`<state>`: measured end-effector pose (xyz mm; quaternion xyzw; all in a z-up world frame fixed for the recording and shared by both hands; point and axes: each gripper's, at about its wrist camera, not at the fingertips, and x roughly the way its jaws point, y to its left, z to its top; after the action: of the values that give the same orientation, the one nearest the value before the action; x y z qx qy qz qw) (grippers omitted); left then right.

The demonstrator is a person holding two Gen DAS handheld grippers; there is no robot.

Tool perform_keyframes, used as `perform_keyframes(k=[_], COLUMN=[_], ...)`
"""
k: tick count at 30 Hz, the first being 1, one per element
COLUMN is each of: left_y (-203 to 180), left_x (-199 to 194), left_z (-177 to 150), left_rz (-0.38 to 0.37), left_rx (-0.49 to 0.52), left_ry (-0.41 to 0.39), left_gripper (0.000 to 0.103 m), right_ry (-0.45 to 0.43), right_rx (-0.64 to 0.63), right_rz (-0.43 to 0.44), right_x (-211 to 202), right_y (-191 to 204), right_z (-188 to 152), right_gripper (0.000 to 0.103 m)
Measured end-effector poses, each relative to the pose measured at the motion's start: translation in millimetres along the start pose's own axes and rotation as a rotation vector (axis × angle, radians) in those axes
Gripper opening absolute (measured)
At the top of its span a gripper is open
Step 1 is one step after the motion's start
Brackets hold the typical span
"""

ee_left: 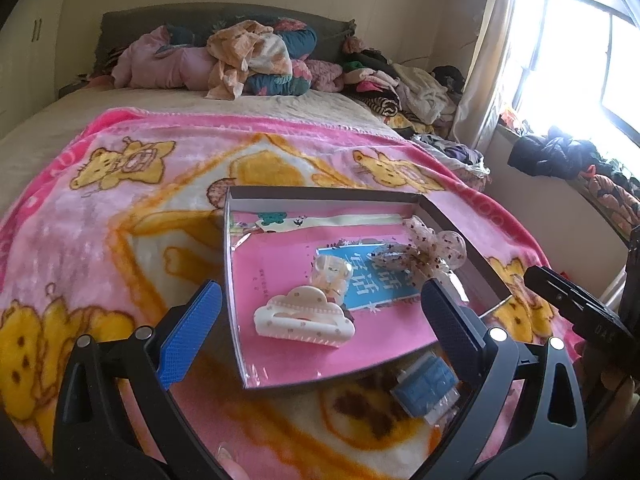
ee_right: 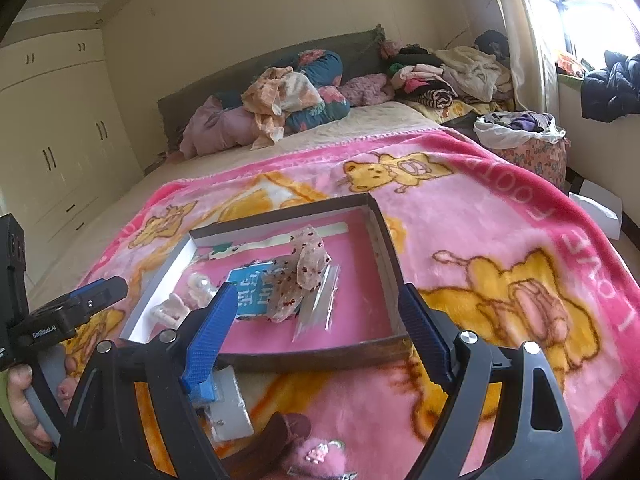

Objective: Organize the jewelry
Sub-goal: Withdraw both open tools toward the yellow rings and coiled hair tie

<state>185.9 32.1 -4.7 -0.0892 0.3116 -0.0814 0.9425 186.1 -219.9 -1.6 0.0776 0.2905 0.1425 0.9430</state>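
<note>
Blue-padded fingers of the left gripper (ee_left: 320, 322) stand spread wide with nothing between the pads, hovering over the near end of a shallow dark-rimmed box (ee_left: 236, 280) that lies on a pink cartoon-bear blanket (ee_left: 120, 208). Inside the box, on its pink lining, a cream cloud-shaped hair claw (ee_left: 304, 318) lies nearest the gripper, a small clear claw clip (ee_left: 332, 274) sits just behind it, and a sheer spotted bow (ee_left: 424, 252) rests toward the far right corner, over a blue printed card (ee_left: 368, 280). Just outside the box's near rim, close beside the right finger, a blue hair accessory in a clear packet (ee_left: 426, 388) lies on the blanket.

The right gripper (ee_right: 316, 332) is likewise wide apart and empty, poised at the near edge of the same box (ee_right: 384, 240). From this side the bow (ee_right: 304, 272) sits mid-box with a clear plastic sleeve (ee_right: 320, 300) beside it. On the blanket near the right gripper lie a dark brown hair clip (ee_right: 280, 432) and a fluffy pink clip (ee_right: 320, 456), touching or nearly so. A hand (ee_right: 24, 400) grips the handle of the left gripper at the lower left of the right wrist view. Beyond the blanket, piled bedding (ee_right: 280, 100) and clothes (ee_right: 452, 76) crowd the head of the bed, and cream wardrobes (ee_right: 52, 140) line the left wall.
</note>
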Motion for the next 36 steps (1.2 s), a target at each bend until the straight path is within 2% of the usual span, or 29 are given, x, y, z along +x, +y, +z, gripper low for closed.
perform_keyframes(k=[22, 36], left_y=[-7, 0], left_x=[-27, -40], left_z=[-32, -54], left_rz=[-0.019, -0.001], left_rx=[0.026, 0.044], left_ry=[0.022, 0.052], left_gripper=[0.091, 0.091], right_ry=[-0.021, 0.025], right_rx=[-0.005, -0.035], right_rz=[-0.004, 0.005], right_x=[-45, -54], right_y=[3, 14], right_z=[-29, -52], right_gripper=[0.080, 0.080])
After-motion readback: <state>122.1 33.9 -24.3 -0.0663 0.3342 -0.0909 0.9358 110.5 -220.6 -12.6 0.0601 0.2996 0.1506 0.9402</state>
